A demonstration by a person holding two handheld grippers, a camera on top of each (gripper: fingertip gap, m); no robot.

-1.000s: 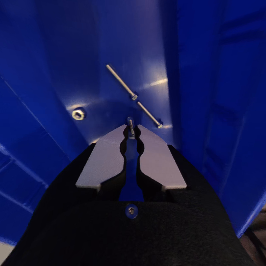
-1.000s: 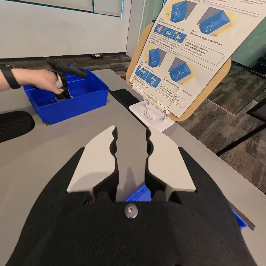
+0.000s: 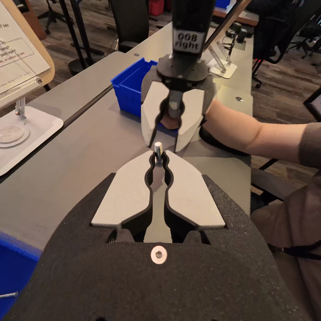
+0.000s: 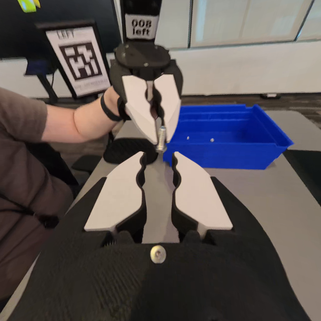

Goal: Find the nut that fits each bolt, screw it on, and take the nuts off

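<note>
My left gripper point(image 3: 159, 153) is shut on a short silver bolt point(image 3: 158, 149). A hex part of the bolt sits between the fingertips and the threaded end sticks out forward. I hold it above the grey table point(image 3: 69, 156). My right gripper point(image 4: 159, 154) is open and empty. It faces the left gripper tip to tip, with the bolt point(image 4: 161, 137) just in front of its gap. The right gripper also shows in the left wrist view point(image 3: 162, 148), and the left gripper in the right wrist view point(image 4: 161, 141).
A blue bin point(image 4: 243, 156) with small loose metal parts point(image 4: 212, 139) stands behind the left gripper. Another blue bin point(image 3: 128, 90) stands behind the right gripper. An instruction board on a white stand point(image 3: 26, 128) is at the table's far side. A black pad point(image 4: 125, 149) lies near the person's arm. The tips of both grippers are at nearly the same place.
My left gripper has come up out of the blue bin with the bolt and now faces the right gripper. The right gripper has turned toward it and stays open.
</note>
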